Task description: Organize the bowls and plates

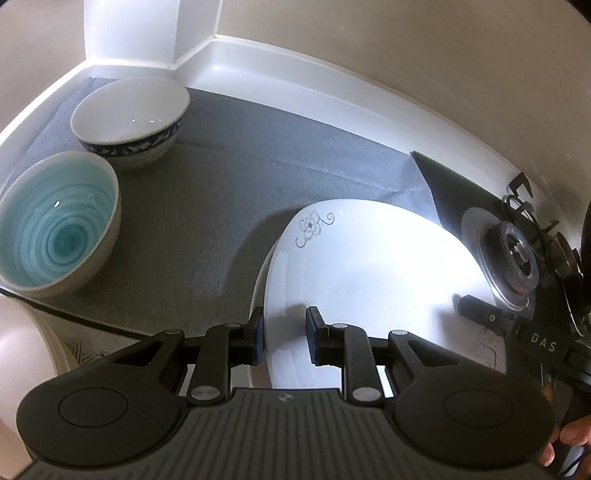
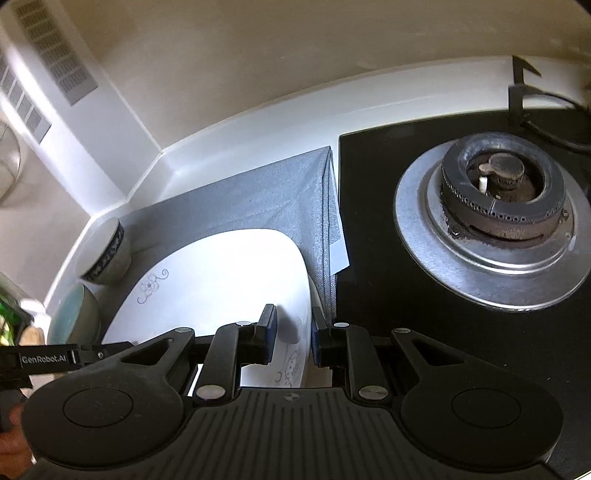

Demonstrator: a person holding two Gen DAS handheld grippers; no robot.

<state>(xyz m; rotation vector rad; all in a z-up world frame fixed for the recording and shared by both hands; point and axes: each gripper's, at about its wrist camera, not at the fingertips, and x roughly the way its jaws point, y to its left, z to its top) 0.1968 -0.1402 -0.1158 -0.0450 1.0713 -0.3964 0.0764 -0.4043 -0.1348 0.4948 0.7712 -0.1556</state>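
A white plate with a flower print [image 1: 369,266] is held over the grey mat [image 1: 229,155], and another white rim shows under its left edge. My left gripper [image 1: 285,334] is shut on the plate's left rim. My right gripper [image 2: 293,334] is shut on the plate's [image 2: 221,280] right rim; its fingers [image 1: 480,314] also show in the left wrist view. A teal-glazed bowl [image 1: 55,229] and a white bowl with a blue patterned band [image 1: 129,114] stand at the mat's left. In the right wrist view both bowls [image 2: 107,251] [image 2: 74,314] sit left of the plate.
A black gas hob with a burner [image 2: 495,199] lies right of the mat [image 2: 280,192]. A white raised counter edge [image 1: 332,92] runs behind the mat, with a white corner post [image 1: 129,29] at the back left. A pale round object [image 1: 18,350] is at the near left.
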